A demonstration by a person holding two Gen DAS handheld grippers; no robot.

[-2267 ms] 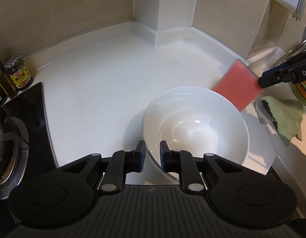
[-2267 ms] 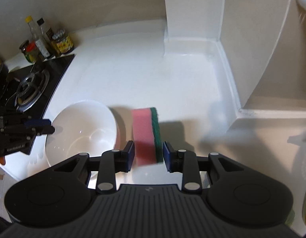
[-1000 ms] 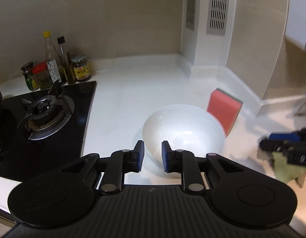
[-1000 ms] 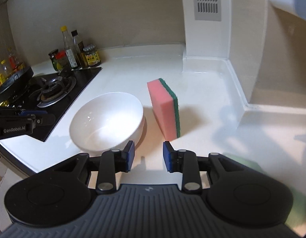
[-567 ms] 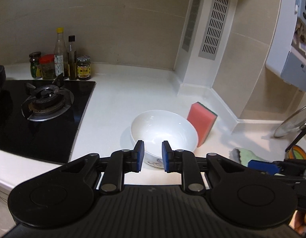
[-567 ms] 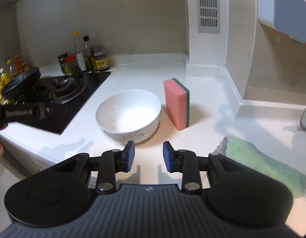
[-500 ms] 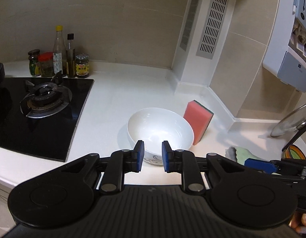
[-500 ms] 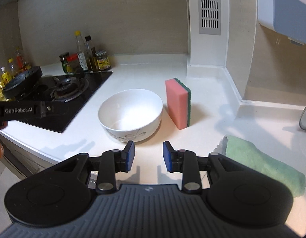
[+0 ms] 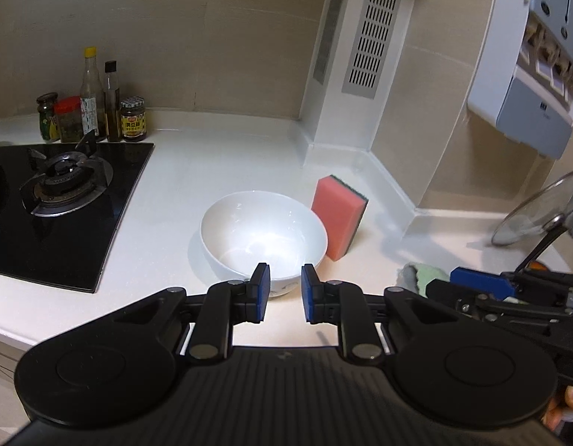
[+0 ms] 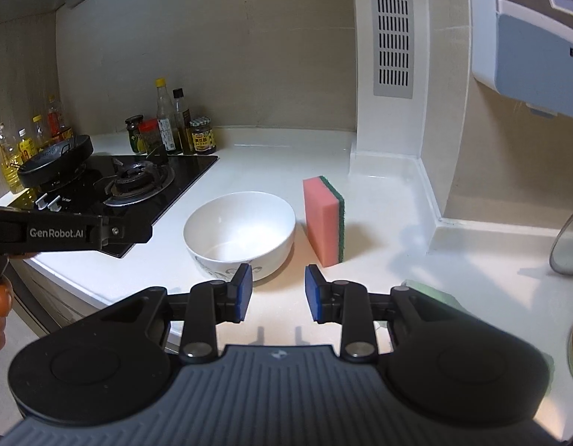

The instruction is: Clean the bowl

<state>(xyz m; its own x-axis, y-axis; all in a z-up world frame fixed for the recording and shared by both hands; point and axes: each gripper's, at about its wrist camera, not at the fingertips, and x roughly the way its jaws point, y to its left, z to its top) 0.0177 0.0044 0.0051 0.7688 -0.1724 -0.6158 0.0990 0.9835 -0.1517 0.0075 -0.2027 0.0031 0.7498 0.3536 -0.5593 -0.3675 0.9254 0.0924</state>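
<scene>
Where counter [image 9: 219, 171] meets wall, sponge [image 9: 338, 215] stands beside bowl [image 9: 263, 230].

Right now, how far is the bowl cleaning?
Looks finished: the bowl sits upright on the counter, and the sponge stands on edge beside it. In hand: nothing; the left claw and right claw are both open. Left: apparently nothing; I cannot see any dirt.
</scene>
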